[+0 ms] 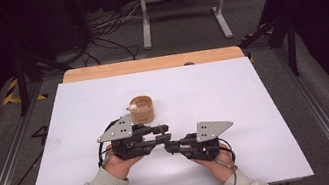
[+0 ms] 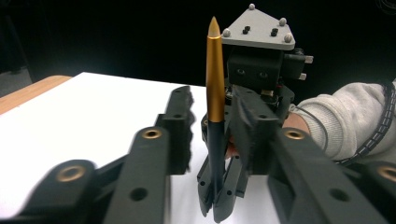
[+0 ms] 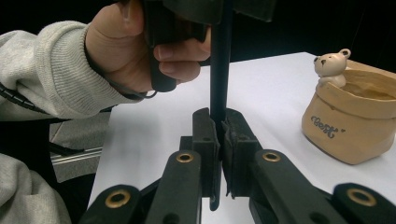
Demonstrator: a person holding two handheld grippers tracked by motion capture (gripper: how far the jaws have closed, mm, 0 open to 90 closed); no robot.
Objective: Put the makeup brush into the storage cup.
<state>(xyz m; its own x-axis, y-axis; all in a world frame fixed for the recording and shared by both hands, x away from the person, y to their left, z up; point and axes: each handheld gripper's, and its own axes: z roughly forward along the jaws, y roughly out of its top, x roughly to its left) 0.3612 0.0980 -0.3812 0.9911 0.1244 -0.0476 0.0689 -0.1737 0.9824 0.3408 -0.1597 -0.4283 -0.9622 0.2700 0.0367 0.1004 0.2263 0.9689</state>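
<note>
The right claw is clamped on the black end of a pen, held above the white desk just in front of the holder. The left claw straddles the pen with a gap visible on both sides, so it is not gripping yet. To do this well, the person should finish closing squarely on the gold part while the right claw keeps steady, then pull straight along the pen's axis. The pen is slim, with a black barrel and a gold, pointed upper half. The holder is a tan, bag-like cup with a small bear on its rim.
</note>
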